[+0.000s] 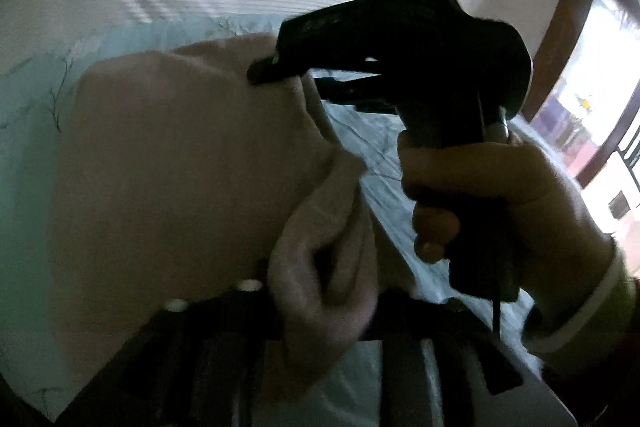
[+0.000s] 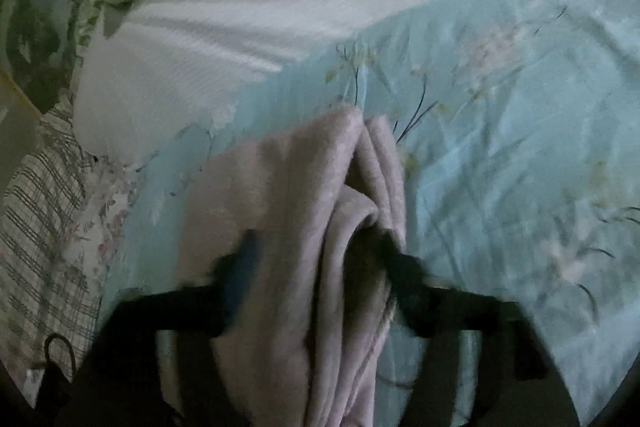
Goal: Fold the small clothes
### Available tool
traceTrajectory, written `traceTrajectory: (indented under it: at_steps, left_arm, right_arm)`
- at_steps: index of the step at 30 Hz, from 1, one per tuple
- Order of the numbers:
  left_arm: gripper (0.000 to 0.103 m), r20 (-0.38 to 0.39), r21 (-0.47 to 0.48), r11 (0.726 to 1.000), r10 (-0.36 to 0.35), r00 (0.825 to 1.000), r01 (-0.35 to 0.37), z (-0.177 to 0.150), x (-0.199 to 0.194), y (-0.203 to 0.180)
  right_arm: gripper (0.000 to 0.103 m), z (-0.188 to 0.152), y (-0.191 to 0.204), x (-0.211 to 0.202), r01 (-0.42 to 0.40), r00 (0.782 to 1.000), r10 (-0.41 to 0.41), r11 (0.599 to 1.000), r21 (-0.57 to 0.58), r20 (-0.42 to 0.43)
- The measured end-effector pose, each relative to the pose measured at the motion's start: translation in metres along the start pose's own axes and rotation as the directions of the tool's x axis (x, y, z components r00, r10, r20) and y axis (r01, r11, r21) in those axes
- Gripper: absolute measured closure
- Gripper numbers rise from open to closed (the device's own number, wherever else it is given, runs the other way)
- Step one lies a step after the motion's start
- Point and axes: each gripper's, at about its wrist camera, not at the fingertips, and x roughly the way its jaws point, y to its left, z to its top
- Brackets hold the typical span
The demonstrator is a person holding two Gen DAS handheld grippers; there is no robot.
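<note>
Lying bunched on the blue floral sheet [image 2: 500, 131]: fuzzy pink cloth [image 2: 304, 187], folds between the parted right gripper [image 2: 320, 263] jaws; left gripper [image 1: 320, 315] state unclear.

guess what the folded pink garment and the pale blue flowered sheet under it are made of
Folded pink garment: probably fleece or soft knit, with a matte, fuzzy nap and thick rounded folds. Pale blue flowered sheet: likely thin woven cotton or polyester, smooth, slightly shiny, with sharp fine creases.

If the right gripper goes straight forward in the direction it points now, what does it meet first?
The pink garment: its bunched folds lie between the open jaws of the right gripper and run ahead of them. Beyond the cloth's far edge comes the light blue floral bedsheet. The picture is blurred, so depth is uncertain.
</note>
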Motion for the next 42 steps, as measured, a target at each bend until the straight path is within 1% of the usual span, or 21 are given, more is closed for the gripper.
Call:
traceTrajectory:
  at_steps: [1, 2, 5, 6, 7, 10, 13, 17, 20, 23, 25, 26, 27, 28, 29, 30, 31, 33, 35, 38, 42]
  left_arm:
    - [0.047, 0.004, -0.011, 1.000, -0.016, 1.000, 0.016, -0.003, -0.010, 0.004]
    - [0.043, 0.015, -0.023, 1.000, -0.018, 1.000, 0.018, -0.006, -0.021, 0.009]
    - [0.034, 0.046, -0.054, 0.998, -0.033, 0.998, 0.036, -0.016, -0.053, 0.028]
    - [0.028, 0.056, -0.063, 0.998, -0.027, 0.998, 0.030, -0.018, -0.060, 0.033]
    - [0.024, 0.083, -0.085, 0.996, 0.004, 0.997, 0.003, -0.020, -0.074, 0.047]
    - [0.021, 0.106, -0.157, 0.986, 0.081, 0.991, -0.064, -0.019, -0.090, 0.083]
    - [0.021, 0.067, -0.245, 0.964, 0.124, 0.990, -0.104, -0.014, -0.083, 0.123]
    - [0.021, 0.003, -0.344, 0.937, 0.070, 0.998, -0.065, -0.006, -0.057, 0.164]
    - [0.021, -0.035, -0.375, 0.926, 0.030, 0.999, -0.041, -0.007, -0.038, 0.170]
    - [0.016, -0.026, -0.412, 0.911, -0.037, 0.999, 0.023, 0.008, -0.016, 0.181]
    - [0.014, -0.025, -0.420, 0.907, -0.054, 0.998, 0.039, 0.013, -0.007, 0.188]
    - [0.014, -0.024, -0.420, 0.906, -0.061, 0.998, 0.045, 0.016, -0.003, 0.189]
    - [0.018, -0.022, -0.417, 0.907, -0.069, 0.997, 0.053, 0.017, -0.002, 0.186]
    - [0.025, -0.020, -0.410, 0.910, -0.085, 0.996, 0.070, 0.019, 0.002, 0.184]
    - [0.035, -0.032, -0.399, 0.914, -0.094, 0.995, 0.073, 0.021, 0.006, 0.182]
    - [0.043, -0.034, -0.383, 0.922, -0.072, 0.997, 0.054, 0.019, 0.004, 0.179]
    - [0.056, -0.025, -0.368, 0.928, -0.063, 0.998, 0.049, 0.021, 0.003, 0.172]
    - [0.068, 0.001, -0.356, 0.932, -0.070, 0.998, 0.066, 0.019, -0.008, 0.169]
    - [0.071, 0.033, -0.349, 0.934, -0.067, 0.997, 0.074, 0.018, -0.026, 0.167]
    - [0.072, 0.083, -0.329, 0.943, -0.026, 0.996, 0.052, 0.007, -0.069, 0.164]
    - [0.072, 0.132, -0.347, 0.938, 0.050, 0.990, -0.001, -0.025, -0.138, 0.175]
  right_arm:
    - [0.023, -0.003, 0.001, -0.008, 0.000, 1.000, 0.000, 1.000, -0.006, 0.023]
    - [0.022, -0.008, 0.003, -0.016, -0.007, 0.999, 0.008, 1.000, -0.009, 0.038]
    - [0.018, -0.018, -0.001, -0.023, -0.018, 1.000, 0.018, 1.000, 0.011, 0.020]
    - [0.018, -0.024, -0.003, -0.023, -0.019, 1.000, 0.018, 1.000, 0.019, 0.004]
    - [0.018, -0.027, -0.006, -0.021, -0.020, 1.000, 0.020, 1.000, 0.024, -0.009]
    - [0.017, -0.036, -0.012, -0.014, -0.027, 0.998, 0.029, 0.999, 0.043, -0.050]
    - [0.017, -0.038, -0.016, -0.005, -0.036, 0.996, 0.040, 0.998, 0.057, -0.079]
    - [0.018, -0.037, -0.017, 0.006, -0.088, 0.989, 0.094, 0.994, 0.062, -0.111]
    - [0.018, -0.036, -0.020, 0.012, -0.098, 0.986, 0.105, 0.993, 0.058, -0.127]
    - [0.018, -0.032, -0.021, 0.019, -0.110, 0.984, 0.117, 0.992, 0.064, -0.132]
    - [0.018, -0.031, -0.020, 0.022, -0.111, 0.983, 0.118, 0.992, 0.060, -0.139]
    - [0.026, -0.032, -0.018, 0.024, -0.109, 0.983, 0.116, 0.993, 0.054, -0.145]
    - [0.034, -0.033, -0.016, 0.027, -0.099, 0.982, 0.105, 0.994, 0.046, -0.157]
    - [0.047, -0.034, -0.015, 0.029, -0.093, 0.981, 0.101, 0.994, 0.050, -0.168]
    - [0.053, -0.034, -0.014, 0.029, -0.094, 0.981, 0.103, 0.994, 0.064, -0.165]
    - [0.057, -0.036, -0.012, 0.026, -0.096, 0.983, 0.107, 0.993, 0.075, -0.152]
    - [0.061, -0.037, -0.009, 0.023, -0.093, 0.985, 0.103, 0.993, 0.076, -0.140]
    - [0.066, -0.040, 0.005, 0.013, -0.100, 0.989, 0.106, 0.993, 0.062, -0.107]
    - [0.068, -0.044, 0.022, 0.009, -0.143, 0.985, 0.148, 0.988, 0.056, -0.093]
    - [0.068, -0.060, 0.062, 0.009, -0.204, 0.974, 0.203, 0.979, 0.004, -0.099]
    - [0.068, -0.082, 0.112, 0.035, -0.307, 0.944, 0.298, 0.950, -0.048, -0.140]
